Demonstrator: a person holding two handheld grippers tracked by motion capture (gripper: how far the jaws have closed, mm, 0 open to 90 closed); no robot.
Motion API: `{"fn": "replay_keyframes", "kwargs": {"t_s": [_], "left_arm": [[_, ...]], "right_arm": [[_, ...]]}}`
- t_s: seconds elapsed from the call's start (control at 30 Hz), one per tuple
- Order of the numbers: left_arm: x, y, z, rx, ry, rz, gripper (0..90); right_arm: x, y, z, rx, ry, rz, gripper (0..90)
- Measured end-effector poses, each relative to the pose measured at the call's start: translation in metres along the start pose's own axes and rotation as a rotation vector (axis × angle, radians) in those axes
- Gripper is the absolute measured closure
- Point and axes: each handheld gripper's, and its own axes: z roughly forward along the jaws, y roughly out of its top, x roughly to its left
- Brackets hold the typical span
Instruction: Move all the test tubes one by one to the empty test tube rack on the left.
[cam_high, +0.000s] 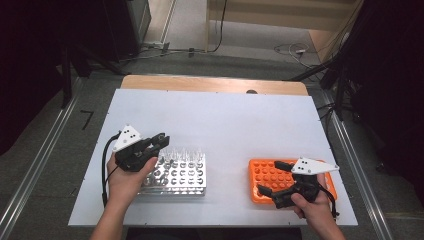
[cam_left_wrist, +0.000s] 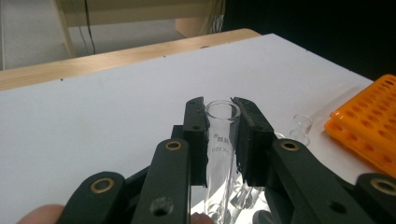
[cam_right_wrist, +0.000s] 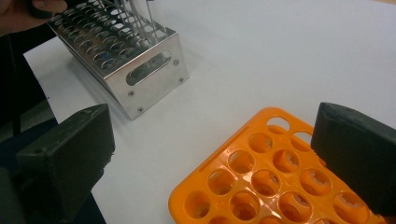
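White and flat, the surface (cam_high: 225, 120) carries a metal rack (cam_high: 182, 175), which serves as the landmark, with grey floor and dark equipment around the table. An orange rack (cam_high: 265, 175) lies well apart to the right of the metal rack, its round holes bare in the right gripper view. Clear glass tubes stand along the far row of the metal rack. At that rack's far left corner the left gripper (cam_high: 161, 141), held in the person's left hand (cam_high: 125, 177), has its jaws closed on one glass test tube (cam_left_wrist: 222, 140); in the left gripper view the tube stands upright between the pads, its open rim just above them. Another tube (cam_left_wrist: 301, 126) shows just beside it. Over the near part of the orange rack, away from the metal rack, the right gripper (cam_high: 272, 177) hovers with its jaws spread wide, gripping nothing.
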Motion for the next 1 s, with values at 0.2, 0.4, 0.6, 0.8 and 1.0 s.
{"fn": "replay_keyframes", "kwargs": {"t_s": [0.2, 0.4, 0.6, 0.8, 1.0], "left_arm": [[-0.0006, -0.0069, 0.0048, 0.046, -0.001, 0.003, 75.6], [-0.0013, -0.0079, 0.0045, 0.075, -0.001, 0.009, 75.1], [-0.0019, -0.0106, 0.0074, 0.128, -0.002, 0.006, 74.5], [-0.0025, -0.0099, 0.0081, 0.163, 0.009, -0.001, 72.2], [-0.0018, -0.0095, 0.0067, 0.169, 0.026, -0.016, 63.1]], "right_arm": [[-0.0005, -0.0001, -0.0018, -0.005, -0.003, 0.002, 0.0], [-0.0004, -0.0002, -0.0021, -0.005, -0.007, -0.001, 0.0], [-0.0011, -0.0001, -0.0028, -0.009, -0.010, -0.003, 0.0], [-0.0030, -0.0011, -0.0029, -0.007, -0.014, 0.000, 0.0], [-0.0047, -0.0013, -0.0050, -0.015, -0.021, 0.000, 0.0]]}}
